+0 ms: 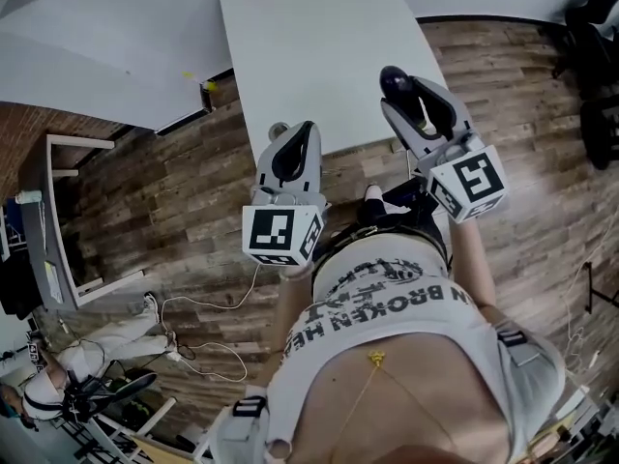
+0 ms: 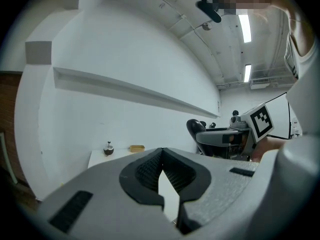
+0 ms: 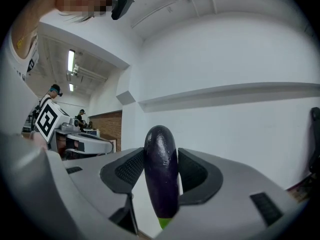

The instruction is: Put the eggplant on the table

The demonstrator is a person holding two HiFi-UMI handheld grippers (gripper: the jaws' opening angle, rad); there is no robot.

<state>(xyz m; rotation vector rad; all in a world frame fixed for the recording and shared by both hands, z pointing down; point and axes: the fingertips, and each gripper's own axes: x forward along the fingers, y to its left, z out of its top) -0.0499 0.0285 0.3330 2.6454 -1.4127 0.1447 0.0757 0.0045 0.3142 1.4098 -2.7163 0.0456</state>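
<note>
A dark purple eggplant point(image 3: 161, 169) with a green stem end stands upright between the pads of my right gripper point(image 3: 161, 160), which is shut on it. In the head view the eggplant's dark tip point(image 1: 393, 82) sticks out past the right gripper point(image 1: 398, 95), over the near right corner of the white table point(image 1: 319, 56). My left gripper point(image 1: 293, 135) hangs over the table's near edge, its jaws shut with nothing between them. In the left gripper view the pads point(image 2: 145, 170) meet at their tips, and the table point(image 2: 100, 159) lies ahead.
A small round brown object point(image 2: 109, 148) and a flat yellow thing point(image 2: 136, 148) sit at the table's far end. A large white panel point(image 1: 97, 56) lies to the left, dark chairs point(image 1: 595, 66) to the right. Cables point(image 1: 203, 327) trail on the wooden floor near a metal frame point(image 1: 58, 220).
</note>
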